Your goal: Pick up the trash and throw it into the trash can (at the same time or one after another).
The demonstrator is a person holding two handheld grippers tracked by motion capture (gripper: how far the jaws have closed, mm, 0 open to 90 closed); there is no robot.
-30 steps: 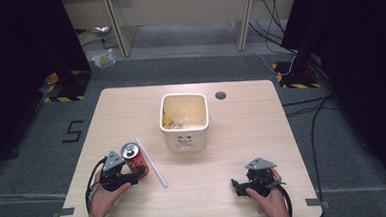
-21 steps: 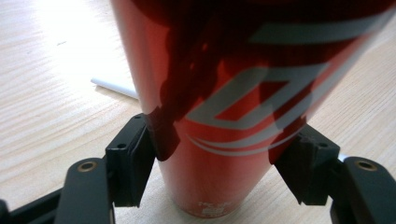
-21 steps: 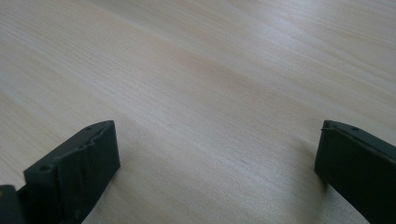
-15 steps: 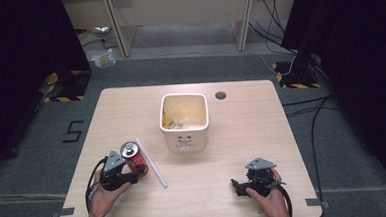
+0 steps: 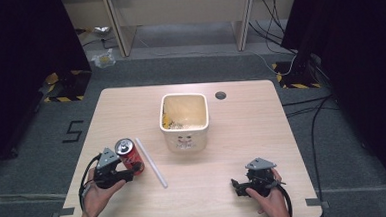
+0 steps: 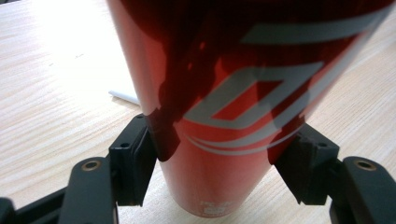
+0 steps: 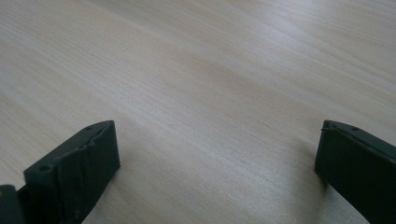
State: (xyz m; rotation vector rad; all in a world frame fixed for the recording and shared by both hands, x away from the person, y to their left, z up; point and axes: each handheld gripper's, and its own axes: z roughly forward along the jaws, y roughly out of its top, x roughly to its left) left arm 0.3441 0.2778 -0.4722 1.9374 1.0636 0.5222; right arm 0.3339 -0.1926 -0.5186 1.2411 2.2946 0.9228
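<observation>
On the table [image 5: 243,151] stand one red can [image 5: 127,155], one white straw [image 5: 151,162] just beside it and one cream square bin [image 5: 184,121] with a small dark print on its front that cannot be read. The left gripper [image 5: 125,168], at the table's near left, has its jaws closed on the upright can, whose side bears silver-white lettering cut off by the frame and illegible. The right gripper [image 5: 240,187] rests at the near right with jaws wide apart over bare wood; a "5" [image 5: 72,131] is marked on the floor left of the table.

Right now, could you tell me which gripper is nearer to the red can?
Left. The left gripper is clamped around the red can; the right gripper rests far across the table.
</observation>
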